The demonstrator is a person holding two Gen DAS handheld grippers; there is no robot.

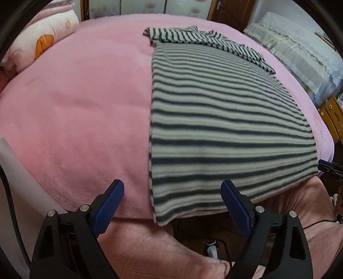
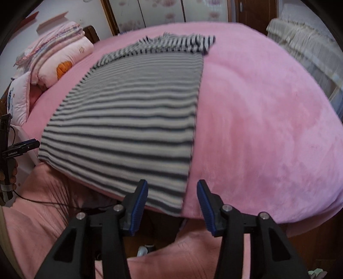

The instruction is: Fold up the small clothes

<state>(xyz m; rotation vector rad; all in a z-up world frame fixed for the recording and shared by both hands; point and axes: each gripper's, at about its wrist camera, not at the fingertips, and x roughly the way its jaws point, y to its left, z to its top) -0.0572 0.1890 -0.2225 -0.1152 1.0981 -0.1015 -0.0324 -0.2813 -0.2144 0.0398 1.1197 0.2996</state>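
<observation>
A grey-and-white striped garment (image 1: 214, 107) lies flat on the pink bed blanket (image 1: 75, 118), its hem at the near edge and its sleeves bunched across the far end. My left gripper (image 1: 172, 186) hovers open over the garment's near left corner, one blue pad over the blanket and the other over the stripes. In the right wrist view the same garment (image 2: 133, 107) fills the left half of the bed. My right gripper (image 2: 172, 185) is open above its near right corner, and the cloth's edge shows between the pads. Neither gripper holds anything.
Folded pink quilts and pillows (image 2: 53, 62) are stacked at the bed's far left. A lace-covered piece of furniture (image 1: 300, 49) runs along the right side. The person's pink-clad legs (image 2: 32, 225) sit below the bed's near edge. Wardrobe doors (image 2: 160, 12) stand behind.
</observation>
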